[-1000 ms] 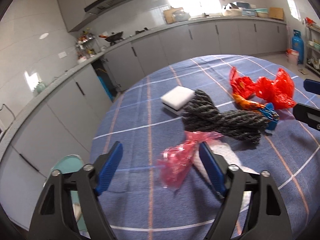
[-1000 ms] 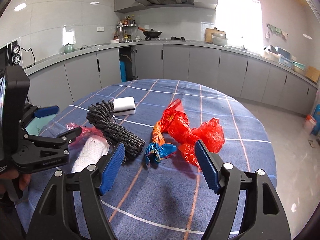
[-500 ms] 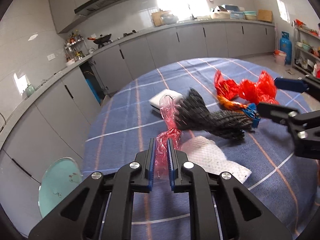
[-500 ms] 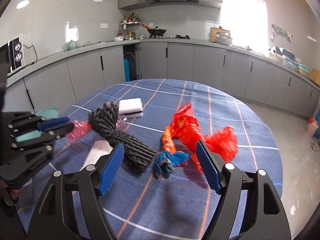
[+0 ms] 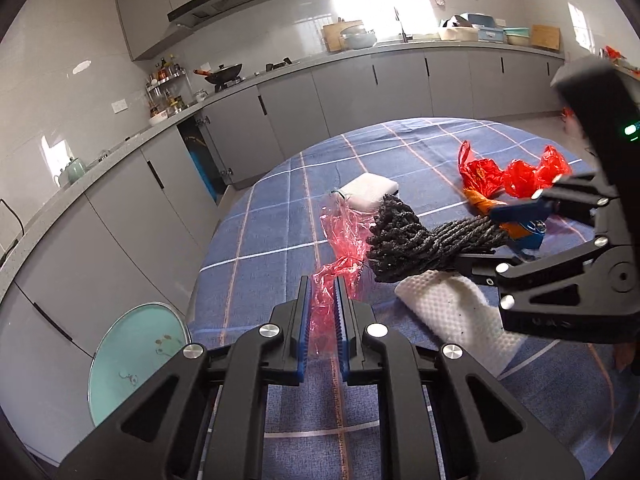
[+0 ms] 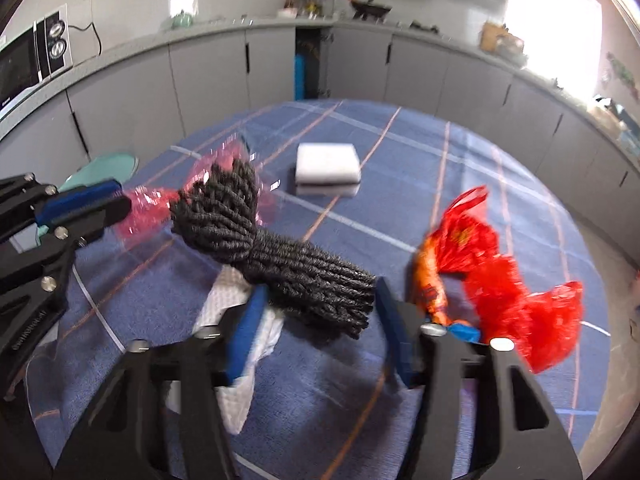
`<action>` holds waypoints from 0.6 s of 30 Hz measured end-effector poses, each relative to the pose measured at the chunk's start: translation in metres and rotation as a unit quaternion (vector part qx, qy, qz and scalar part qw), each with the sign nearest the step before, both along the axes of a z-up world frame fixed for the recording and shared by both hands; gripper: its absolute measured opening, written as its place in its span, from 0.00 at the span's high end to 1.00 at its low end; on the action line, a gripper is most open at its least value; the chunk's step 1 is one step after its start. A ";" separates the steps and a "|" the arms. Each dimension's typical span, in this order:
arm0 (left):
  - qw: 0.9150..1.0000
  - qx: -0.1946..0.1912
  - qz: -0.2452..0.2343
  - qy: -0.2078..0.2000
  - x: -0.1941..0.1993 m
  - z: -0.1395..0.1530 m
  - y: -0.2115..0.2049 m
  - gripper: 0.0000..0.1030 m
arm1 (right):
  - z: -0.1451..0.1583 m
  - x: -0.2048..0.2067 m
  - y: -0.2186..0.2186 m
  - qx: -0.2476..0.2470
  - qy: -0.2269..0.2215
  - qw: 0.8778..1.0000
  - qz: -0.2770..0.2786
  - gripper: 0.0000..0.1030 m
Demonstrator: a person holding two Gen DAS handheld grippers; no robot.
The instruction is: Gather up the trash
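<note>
My left gripper [image 5: 322,284] is shut on a pink clear plastic wrapper [image 5: 340,248] and holds it up off the table; the wrapper also shows in the right wrist view [image 6: 152,208]. My right gripper [image 6: 318,292] is open, its fingers on either side of the near end of a black rope bundle [image 6: 272,248], which also shows in the left wrist view [image 5: 420,244]. A white paper towel [image 5: 444,308] lies under the rope. A red plastic bag [image 6: 488,276] with an orange and blue wrapper [image 6: 434,296] lies to the right.
A white sponge block [image 6: 326,168] sits farther back on the round table with a blue checked cloth [image 5: 280,216]. A teal bin lid [image 5: 136,356] stands on the floor left of the table. Grey kitchen cabinets [image 5: 360,92] line the walls.
The left gripper closed on the pink wrapper and lifted it. The right gripper moved left from the red bag, and its fingers now stand either side of the black rope.
</note>
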State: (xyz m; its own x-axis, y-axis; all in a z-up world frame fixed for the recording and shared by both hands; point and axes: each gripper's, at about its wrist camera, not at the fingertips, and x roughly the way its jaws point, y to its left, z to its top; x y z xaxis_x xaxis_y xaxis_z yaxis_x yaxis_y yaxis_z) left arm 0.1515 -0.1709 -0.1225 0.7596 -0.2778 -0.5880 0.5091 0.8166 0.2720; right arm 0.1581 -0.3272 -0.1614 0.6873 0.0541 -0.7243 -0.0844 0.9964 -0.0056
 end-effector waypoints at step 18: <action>0.998 0.002 0.046 -0.052 -0.005 0.030 0.042 0.89 | 0.036 -0.024 -0.003 0.066 -0.053 0.996 -0.014 0.91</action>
State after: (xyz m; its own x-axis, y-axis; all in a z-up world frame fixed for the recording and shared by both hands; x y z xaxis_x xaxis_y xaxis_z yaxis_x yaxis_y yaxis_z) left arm 0.1464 -0.1291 -0.0924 0.8392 -0.2023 -0.5048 0.4006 0.8577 0.3223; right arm 0.1343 -0.3306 -0.1251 0.7620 0.1240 -0.6356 -0.0623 0.9910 0.1187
